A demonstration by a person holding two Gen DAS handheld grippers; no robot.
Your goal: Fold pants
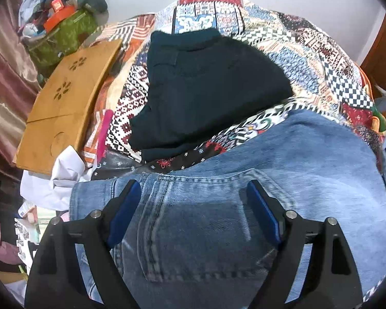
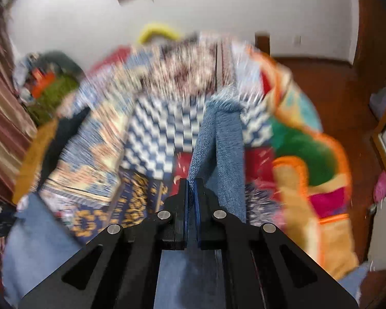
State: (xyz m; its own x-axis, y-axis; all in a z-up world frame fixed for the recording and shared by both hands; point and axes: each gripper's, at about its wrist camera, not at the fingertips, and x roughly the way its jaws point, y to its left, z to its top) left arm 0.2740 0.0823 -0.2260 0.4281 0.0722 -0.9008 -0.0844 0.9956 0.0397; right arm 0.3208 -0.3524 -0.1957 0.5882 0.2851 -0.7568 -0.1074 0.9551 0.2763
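Light blue jeans [image 1: 283, 170] lie on the patchwork bedspread [image 1: 308, 51], seat and back pocket facing up. My left gripper [image 1: 193, 193] hovers over the pocket area with its jaws wide apart and no cloth between the blue pads [image 1: 127, 206]. In the blurred right wrist view, my right gripper [image 2: 192, 182] is shut on a frayed jeans leg end [image 2: 218, 139], which rises from the pads and hangs lifted off the bed. Dark folded pants [image 1: 205, 87] rest on the bedspread beyond the jeans.
A wooden lap board [image 1: 67, 108] lies at the bed's left edge. Behind it sits a green bag [image 1: 61, 36] piled with clutter. White cloth [image 1: 56, 180] lies near the jeans' left side. Curtains [image 1: 5, 77] hang at left; wooden floor [image 2: 321, 82] shows at right.
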